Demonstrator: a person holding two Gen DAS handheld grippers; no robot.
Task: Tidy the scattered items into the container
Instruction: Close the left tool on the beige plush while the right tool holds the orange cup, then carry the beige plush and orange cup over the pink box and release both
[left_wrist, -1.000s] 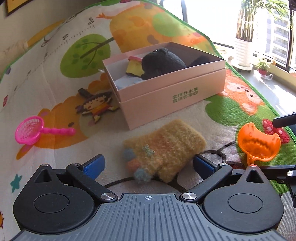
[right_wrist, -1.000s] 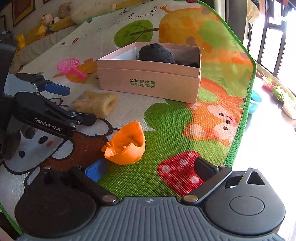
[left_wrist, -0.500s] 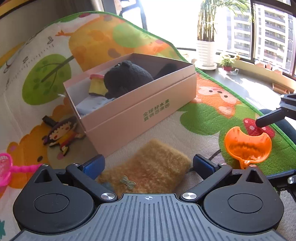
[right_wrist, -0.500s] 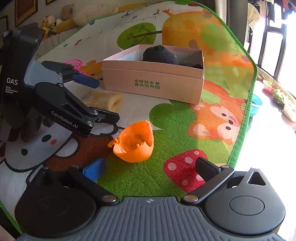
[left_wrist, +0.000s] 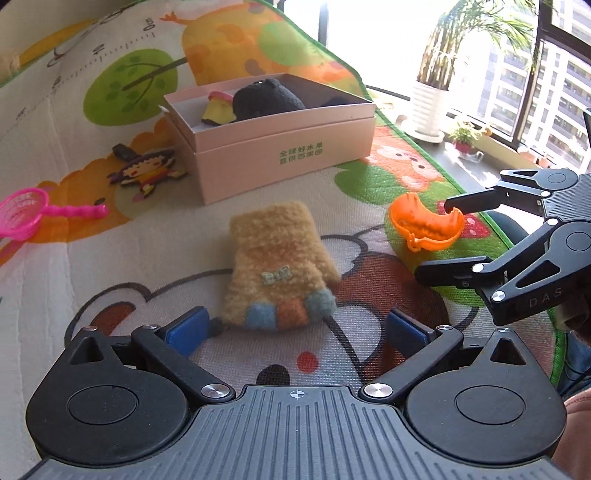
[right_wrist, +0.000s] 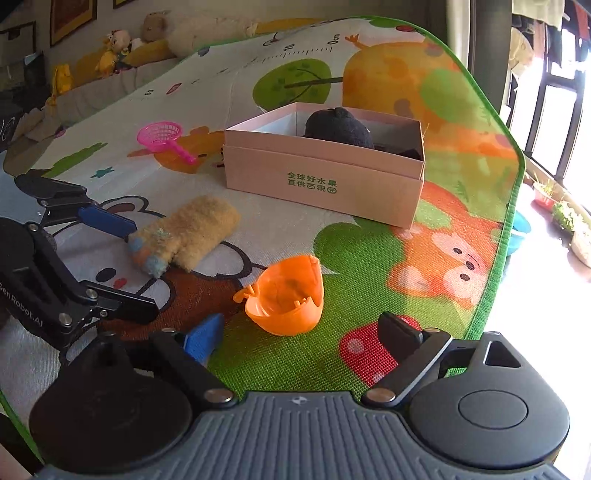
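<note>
A fuzzy yellow glove (left_wrist: 279, 262) lies on the play mat just ahead of my open, empty left gripper (left_wrist: 295, 326); it also shows in the right wrist view (right_wrist: 188, 232). An orange toy scoop (right_wrist: 286, 295) lies in front of my open, empty right gripper (right_wrist: 301, 334), and shows in the left wrist view (left_wrist: 424, 225). The pink box (left_wrist: 284, 147) holds a black plush toy (left_wrist: 266, 98) and a yellow piece (left_wrist: 218, 110). A pink toy net (left_wrist: 27, 212) and a flat cartoon figure (left_wrist: 146, 173) lie left of the box.
The mat's green edge (right_wrist: 506, 229) runs along the right, with floor, a blue bowl (right_wrist: 519, 230) and potted plants (left_wrist: 432, 92) beyond. Stuffed toys (right_wrist: 118, 48) lie along the far wall.
My left gripper has pulled back and swung left, so the glove now lies wholly ahead of the fingers. My right gripper has moved closer to the orange scoop.
</note>
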